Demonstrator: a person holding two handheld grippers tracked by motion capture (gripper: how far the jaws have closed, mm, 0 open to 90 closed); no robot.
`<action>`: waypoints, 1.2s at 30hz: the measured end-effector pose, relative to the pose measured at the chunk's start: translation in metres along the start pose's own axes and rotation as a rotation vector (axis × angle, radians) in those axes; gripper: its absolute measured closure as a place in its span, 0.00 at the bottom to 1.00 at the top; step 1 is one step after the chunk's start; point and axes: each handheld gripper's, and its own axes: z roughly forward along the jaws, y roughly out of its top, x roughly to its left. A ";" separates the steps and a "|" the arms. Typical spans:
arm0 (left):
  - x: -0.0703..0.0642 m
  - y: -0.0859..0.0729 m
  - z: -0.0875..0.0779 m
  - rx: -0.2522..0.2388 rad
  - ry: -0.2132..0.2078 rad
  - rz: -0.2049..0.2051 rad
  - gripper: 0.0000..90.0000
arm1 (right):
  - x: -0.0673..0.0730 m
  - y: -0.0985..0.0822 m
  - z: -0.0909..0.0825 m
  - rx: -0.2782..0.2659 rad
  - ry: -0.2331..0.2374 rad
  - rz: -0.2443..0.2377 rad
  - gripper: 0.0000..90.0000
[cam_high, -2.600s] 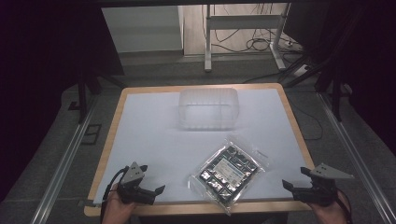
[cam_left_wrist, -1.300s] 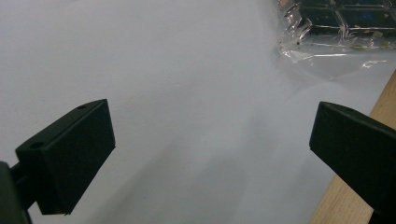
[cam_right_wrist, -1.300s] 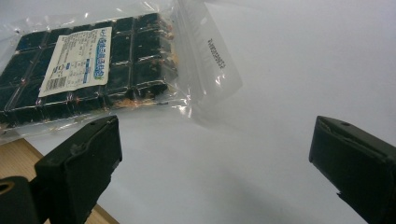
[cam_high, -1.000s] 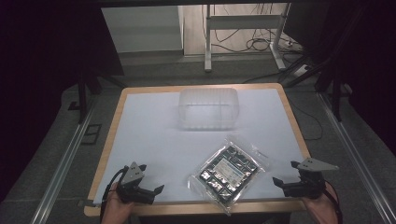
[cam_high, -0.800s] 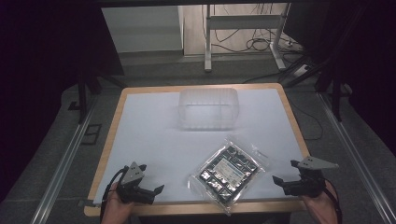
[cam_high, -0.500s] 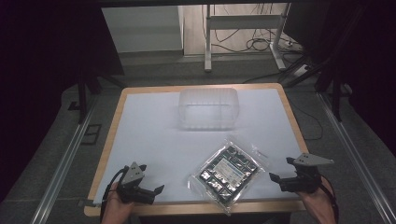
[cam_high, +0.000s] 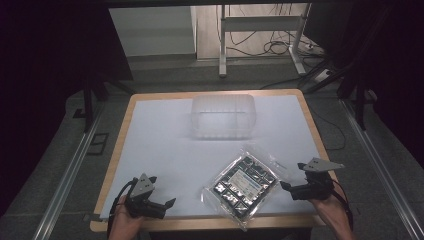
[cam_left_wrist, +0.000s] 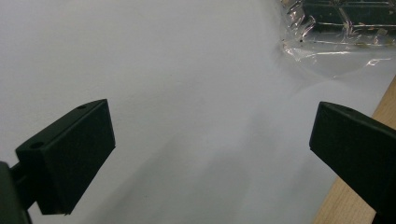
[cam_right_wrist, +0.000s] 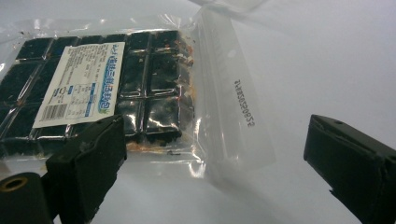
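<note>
One clear bag (cam_high: 243, 186) of dark squares with a white label and one clear tub (cam_high: 223, 116) sit on the counter (cam_high: 150, 145), bag near the front edge with bare surface left of it; both left tongs (cam_high: 162, 205) and right tongs (cam_high: 287, 186) spread wide, gripping nothing.

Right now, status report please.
Both claws open, empty. Right claw beside the clear bag's flap. Left claw apart, over white mat. Nothing between.
</note>
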 end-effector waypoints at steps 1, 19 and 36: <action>0.000 0.000 0.000 0.001 0.000 0.000 0.00 | -0.001 0.001 0.001 0.002 0.002 -0.004 0.07; 0.000 0.000 0.001 0.017 0.001 0.001 0.00 | -0.011 0.023 0.037 0.042 0.041 0.017 0.02; 0.000 -0.001 0.002 0.031 0.008 0.002 0.00 | -0.036 0.040 0.068 0.178 0.121 0.038 0.44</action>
